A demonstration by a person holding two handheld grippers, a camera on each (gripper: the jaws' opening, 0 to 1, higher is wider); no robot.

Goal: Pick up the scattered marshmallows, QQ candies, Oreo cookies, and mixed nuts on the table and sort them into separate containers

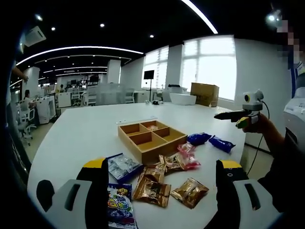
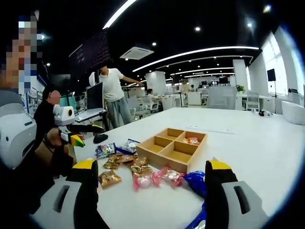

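Observation:
A wooden four-compartment tray (image 1: 162,149) (image 2: 157,158) stands mid-table, and one small packet (image 1: 152,127) (image 2: 192,141) lies in a compartment. Snack packets are scattered near it: gold ones (image 1: 151,191) (image 2: 109,178), pink ones (image 1: 189,161) (image 2: 169,175), dark blue ones (image 1: 199,138) (image 2: 194,181), a clear bluish one (image 1: 121,166) (image 2: 105,150) and a printed blue candy bag (image 1: 119,205). My left gripper (image 1: 162,164) hovers open over the gold packets. Also open, my right gripper (image 2: 150,165) hangs above the pink ones. Each appears in the other's view (image 1: 240,118) (image 2: 76,136).
The white table (image 1: 86,129) (image 2: 248,143) stretches far behind the tray. A cardboard box (image 1: 205,94) stands at its far end. One person in a white shirt (image 2: 113,93) stands beyond the table edge, and another in black (image 2: 47,114) sits nearby.

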